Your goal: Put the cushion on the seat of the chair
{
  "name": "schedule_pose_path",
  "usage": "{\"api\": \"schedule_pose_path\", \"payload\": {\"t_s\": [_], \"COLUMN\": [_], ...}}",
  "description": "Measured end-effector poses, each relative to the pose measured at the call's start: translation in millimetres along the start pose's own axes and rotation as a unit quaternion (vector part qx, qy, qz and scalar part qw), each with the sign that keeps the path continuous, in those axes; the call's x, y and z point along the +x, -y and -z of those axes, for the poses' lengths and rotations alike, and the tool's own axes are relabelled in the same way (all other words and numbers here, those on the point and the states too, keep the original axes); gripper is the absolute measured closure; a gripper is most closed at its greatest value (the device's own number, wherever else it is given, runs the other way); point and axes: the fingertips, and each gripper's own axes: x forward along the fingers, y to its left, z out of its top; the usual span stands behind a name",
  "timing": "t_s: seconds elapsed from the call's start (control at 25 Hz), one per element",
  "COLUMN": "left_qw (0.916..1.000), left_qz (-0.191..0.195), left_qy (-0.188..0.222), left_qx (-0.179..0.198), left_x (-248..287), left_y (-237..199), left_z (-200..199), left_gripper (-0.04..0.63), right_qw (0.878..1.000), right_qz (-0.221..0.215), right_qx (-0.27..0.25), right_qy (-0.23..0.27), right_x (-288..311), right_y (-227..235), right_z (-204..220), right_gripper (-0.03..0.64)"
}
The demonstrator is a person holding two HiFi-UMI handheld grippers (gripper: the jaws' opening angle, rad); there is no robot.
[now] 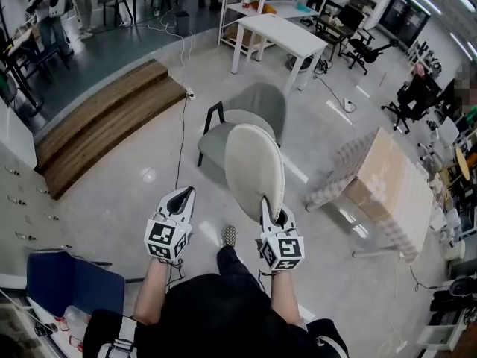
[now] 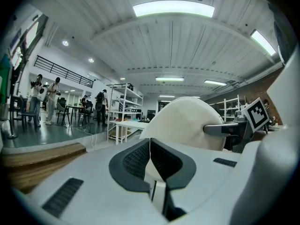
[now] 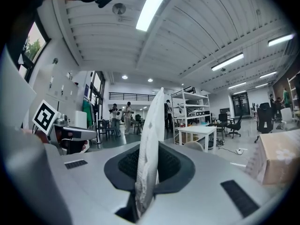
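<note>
— While your right tool (image 1: 265, 203) clamps the rim of the cushion (image 1: 253, 162), where is it?
— Upright in the air, near the chair (image 1: 261, 103); your left tool (image 1: 185, 194) is closed beside it

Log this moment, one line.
right gripper: shut on round cream cushion, held upright | left gripper: shut, empty | grey chair: seat bare

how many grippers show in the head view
2. The left gripper is left of the upright cushion, apart from it, jaws shut on nothing. The right gripper is clamped on the cushion's lower right edge, near the grey chair. No others seen.
</note>
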Motion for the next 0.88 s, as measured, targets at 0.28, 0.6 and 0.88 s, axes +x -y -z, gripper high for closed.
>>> {"api": "schedule_pose_path", "payload": {"t_s": [0.28, 0.6, 0.88], "left_qw": [0.9999, 0.9993, 0.9979], "left_qz": [-0.006, -0.019, -0.035], "left_qy": [-0.010, -0.029, -0.050], "left_qx": [-0.002, -0.015, -0.023], "left_x": [89, 194, 269], "left_y": [-35, -65, -103], "left_z": [-5, -19, -6], "left_gripper": [0.572, 0.572, 0.572], "right_qw": [1.000, 0.999, 0.997], "right_qz": [-0.016, -0.041, -0.062], "right_qx": [-0.001, 0.005, 0.009], "right_qy": [-0.007, -0.026, -0.045], "right_x": [88, 183, 261], "right_y": [47, 101, 134], "right_z": [-1, -11, 4], "right_gripper": [0.558, 0.558, 0.558]}}
